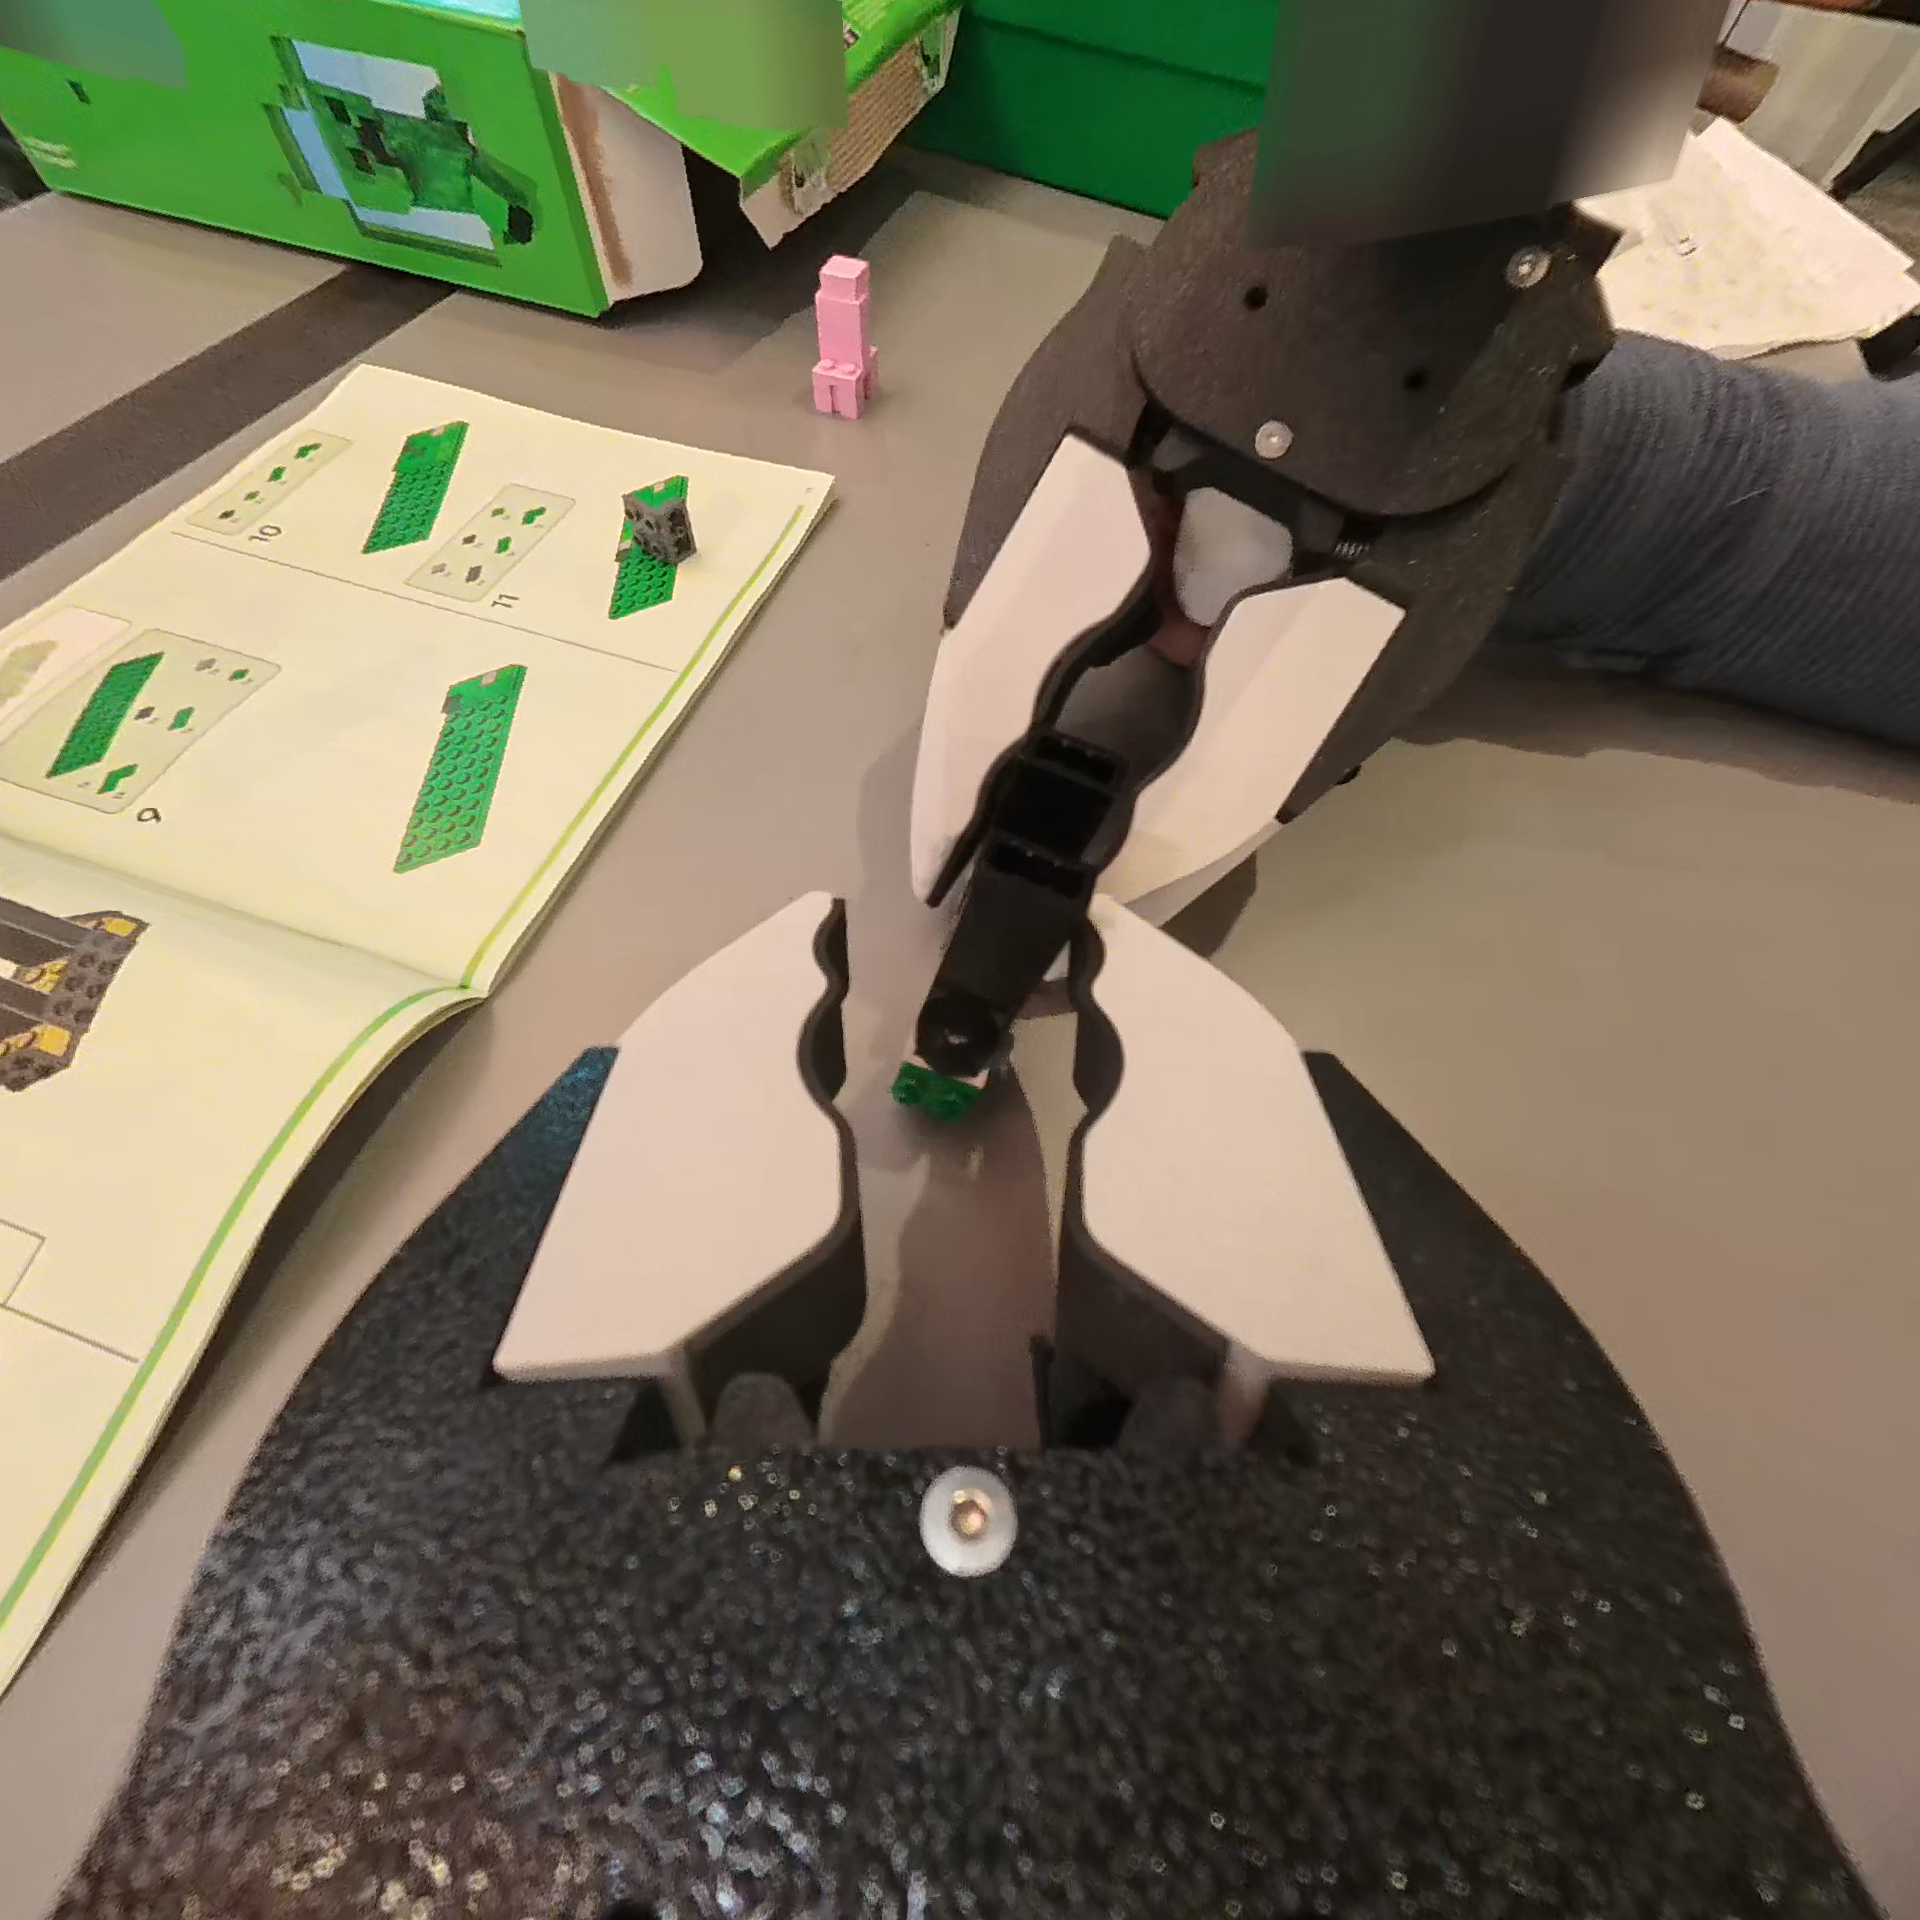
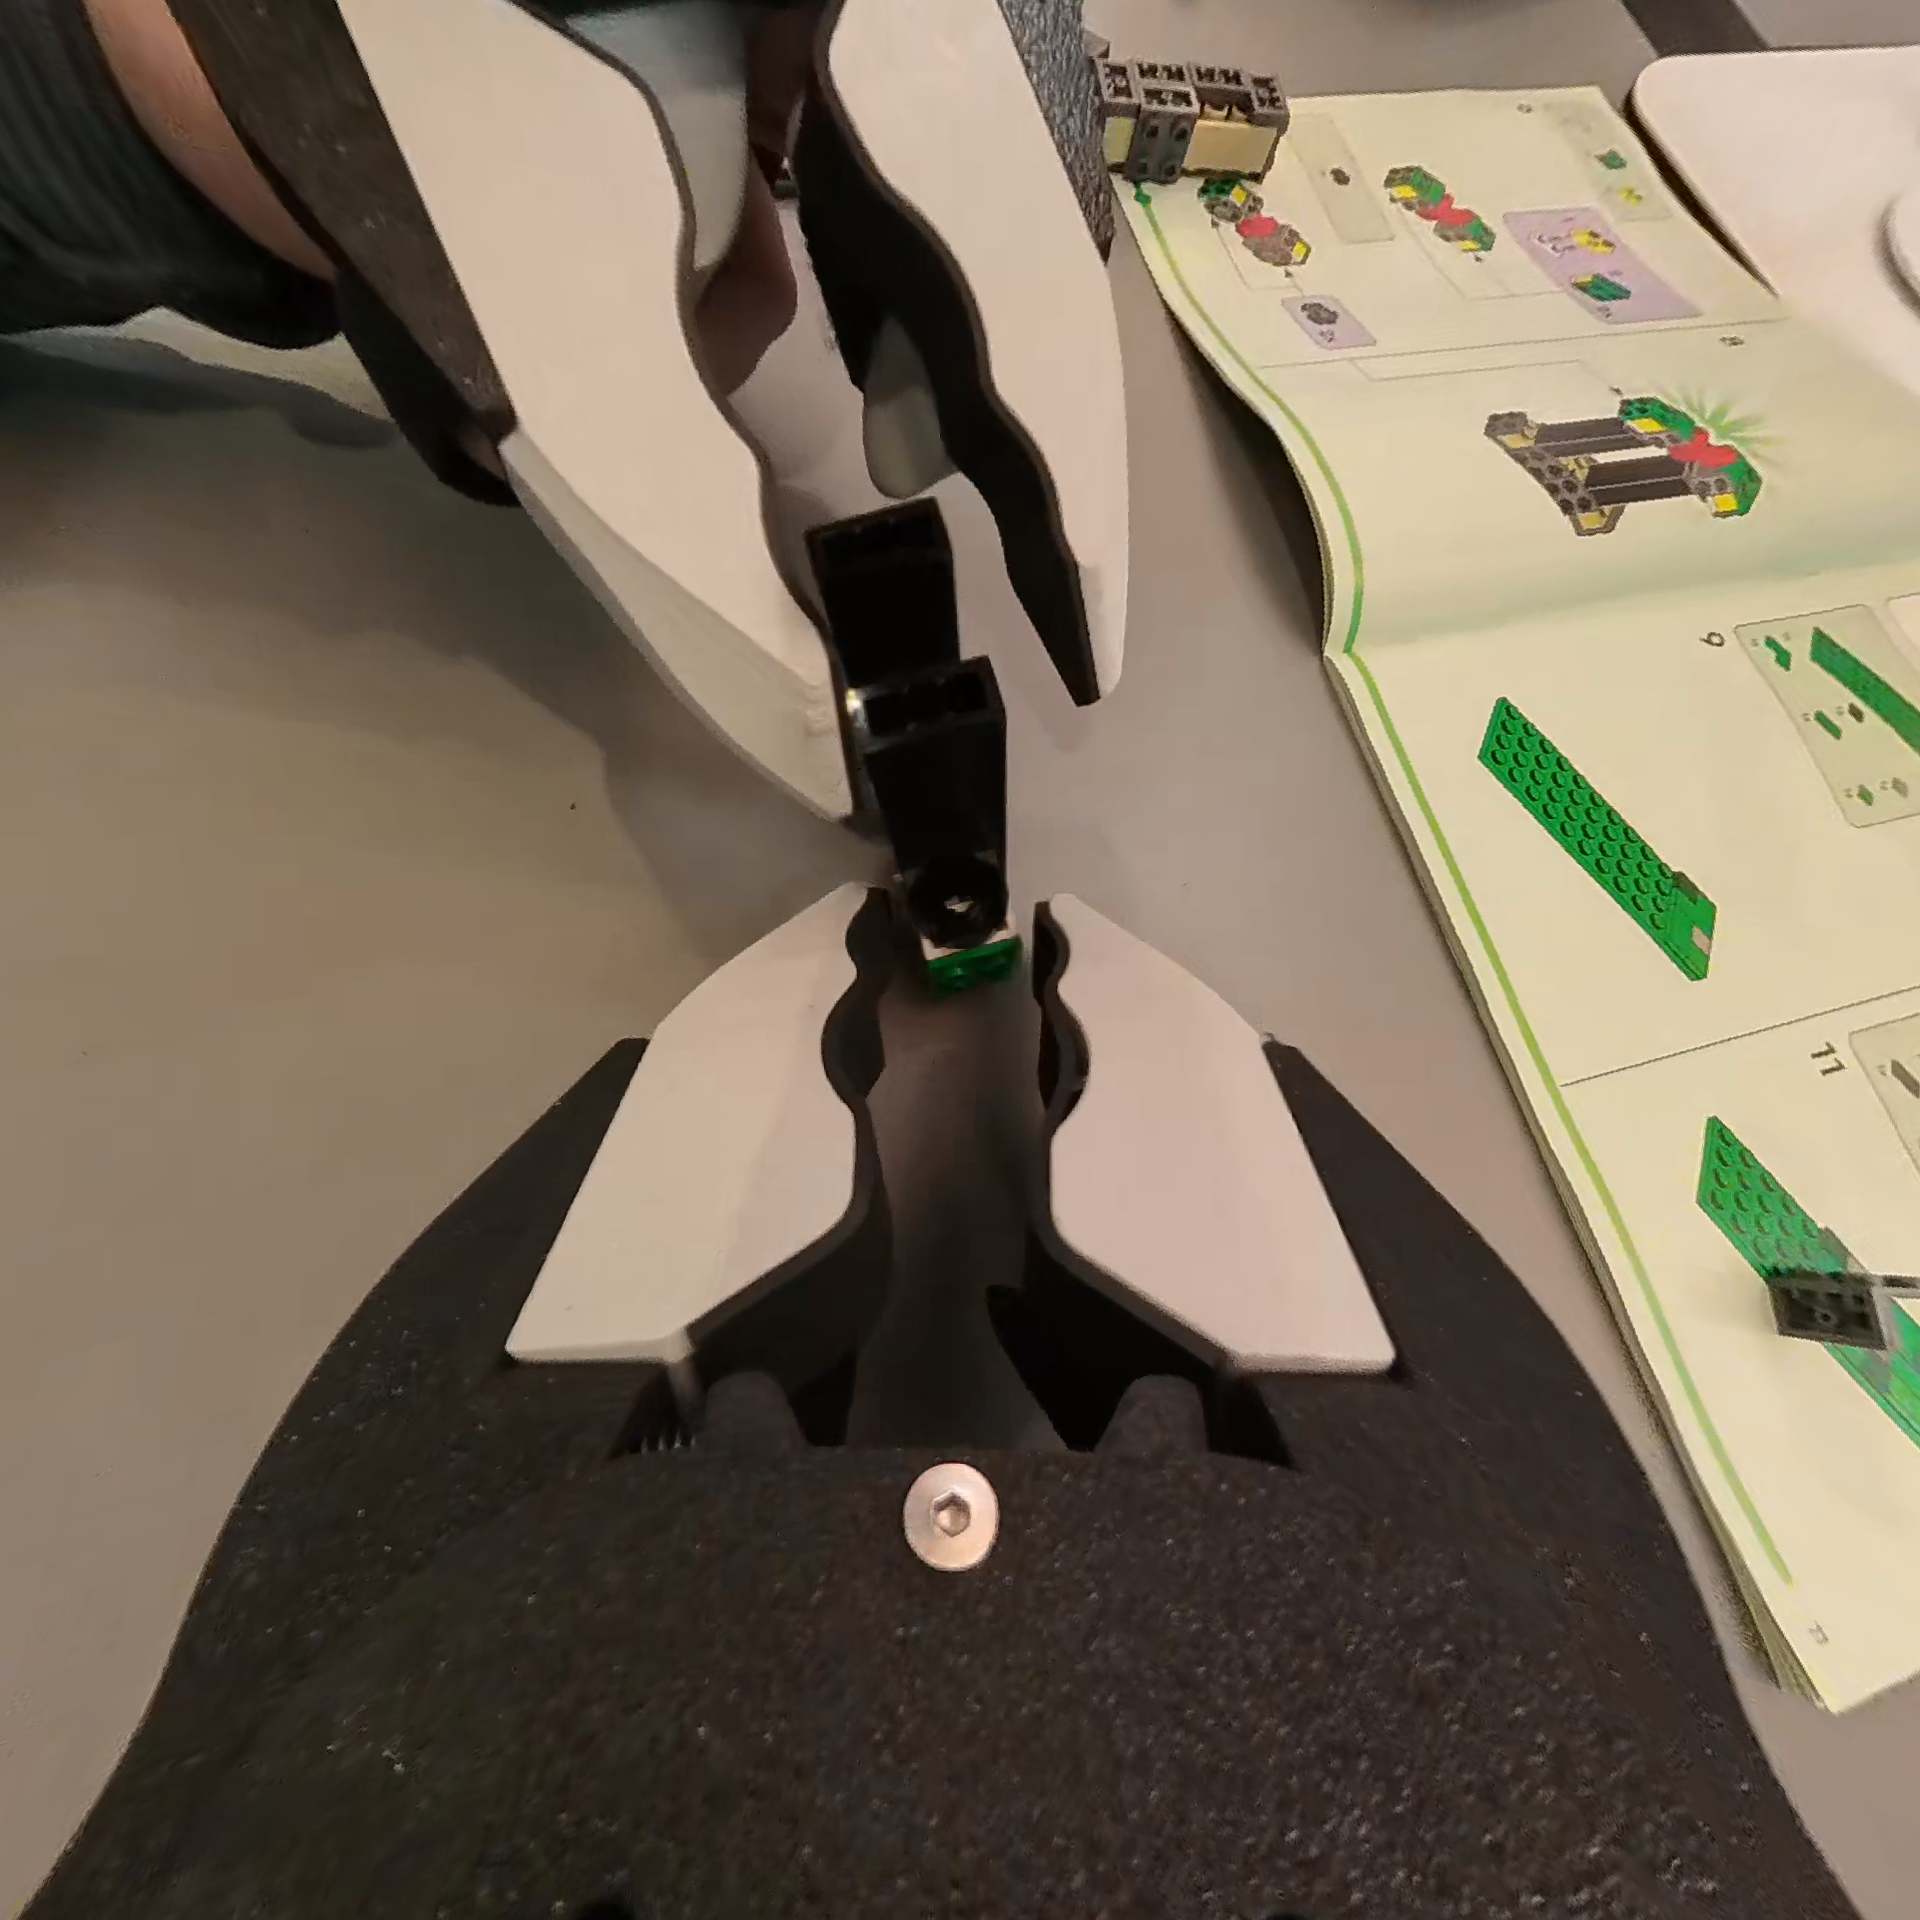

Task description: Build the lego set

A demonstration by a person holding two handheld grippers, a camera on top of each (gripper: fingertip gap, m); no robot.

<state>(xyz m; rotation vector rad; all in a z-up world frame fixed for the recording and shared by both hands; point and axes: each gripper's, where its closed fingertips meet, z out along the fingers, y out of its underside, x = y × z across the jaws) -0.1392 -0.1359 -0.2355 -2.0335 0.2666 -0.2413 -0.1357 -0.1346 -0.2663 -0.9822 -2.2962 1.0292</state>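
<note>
A black lego column (image 1: 1039,831) with a small green plate (image 1: 933,1096) at its lower end stands tilted on the grey table. My right gripper (image 1: 1029,904) comes from the far side and is shut on the column. In the right wrist view the column (image 2: 930,769) and green plate (image 2: 968,966) sit between my right gripper's (image 2: 956,904) fingertips. My left gripper (image 1: 961,925) is open, with its fingers on either side of the green end. In the right wrist view, one finger of the left gripper (image 2: 961,743) is against the column and the other stands apart.
An open instruction booklet (image 1: 312,779) lies left of the column, with a dark grey brick (image 1: 657,525) on it. A pink figure (image 1: 844,338) and a green box (image 1: 312,145) stand behind. A grey-and-tan assembly (image 2: 1195,114) sits by the booklet (image 2: 1558,727). A sleeved arm (image 1: 1714,540) rests at right. My left and right fingertips are right by each other.
</note>
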